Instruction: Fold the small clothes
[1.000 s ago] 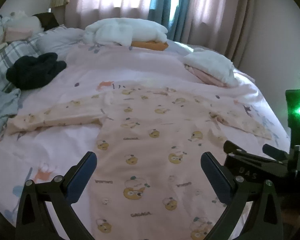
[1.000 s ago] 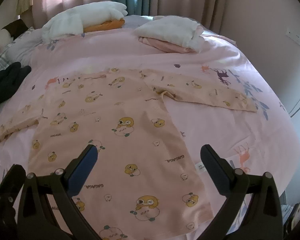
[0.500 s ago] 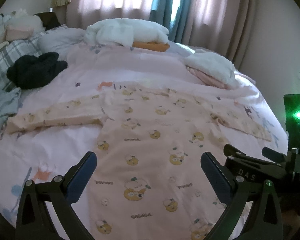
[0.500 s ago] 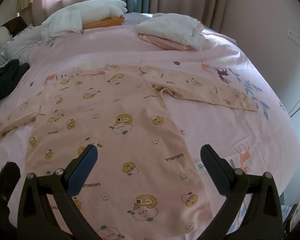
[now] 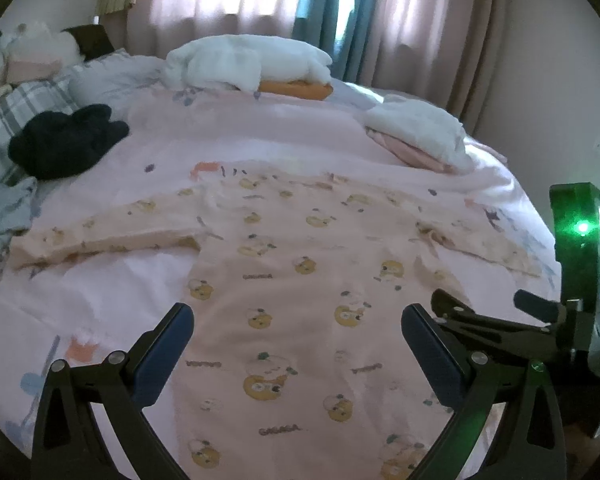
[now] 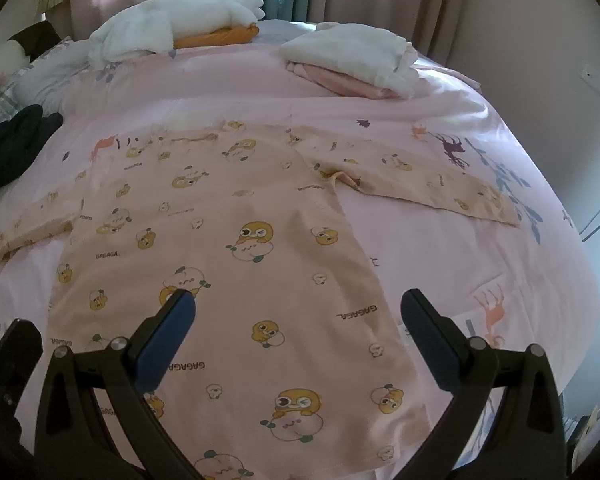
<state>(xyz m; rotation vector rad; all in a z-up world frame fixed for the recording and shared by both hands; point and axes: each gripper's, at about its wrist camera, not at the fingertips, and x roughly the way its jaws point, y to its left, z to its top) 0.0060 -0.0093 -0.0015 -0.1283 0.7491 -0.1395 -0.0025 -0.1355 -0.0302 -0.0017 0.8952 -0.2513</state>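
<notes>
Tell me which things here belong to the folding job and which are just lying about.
For the job: shirt, spread flat on the bed; left tongs and right tongs, both open.

Lying about: black garment, white pile, folded stack, curtains.

I see a peach-pink shirt (image 6: 236, 248) printed with yellow cartoon ducklings on a pale pink bedsheet (image 6: 440, 100) patterned with deer and leaves. A black garment (image 5: 64, 142) lies by grey plaid bedding (image 5: 16, 100); pink curtains (image 5: 420, 20) flank a teal one (image 5: 320, 4).
</notes>
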